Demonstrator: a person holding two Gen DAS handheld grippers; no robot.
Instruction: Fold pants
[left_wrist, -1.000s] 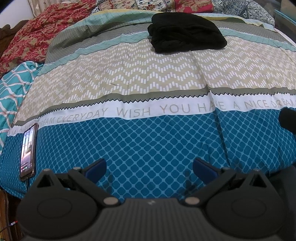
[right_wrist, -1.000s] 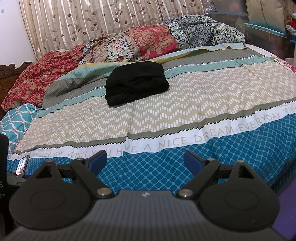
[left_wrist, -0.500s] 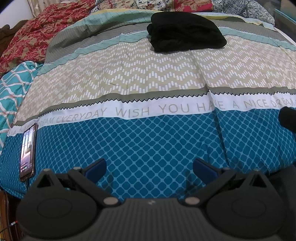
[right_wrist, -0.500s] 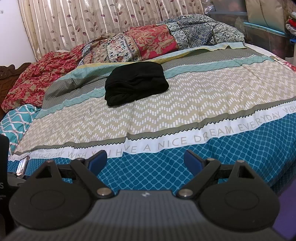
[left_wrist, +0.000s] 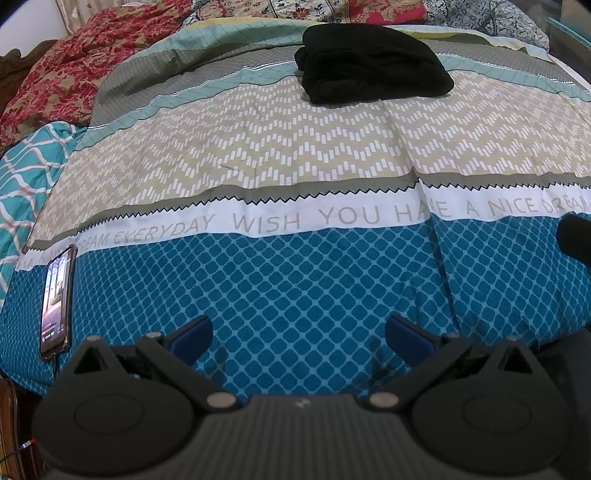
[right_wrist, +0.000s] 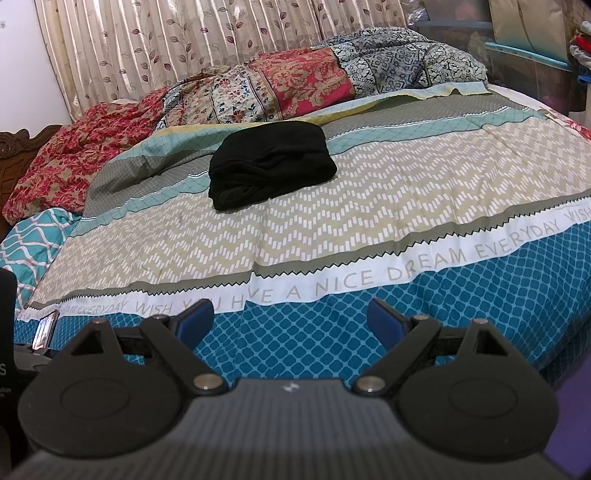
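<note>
Both tongs, left tongs (left_wrist: 298, 334) and right tongs (right_wrist: 290, 319), gape empty above the bed's (right_wrist: 443, 199) near edge. Far off, black pants (right_wrist: 271, 164) lie bundled; their folds are too dark to read.

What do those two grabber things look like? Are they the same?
Yes, they match. The left gripper and the right gripper are both matte black plastic, each with two blue fingertip pads on angled black link arms. Each has two round black discs, silver pivot screws, a ribbed grey body and a tiny white logo in the middle. No cables or sleeves show on them.
</note>
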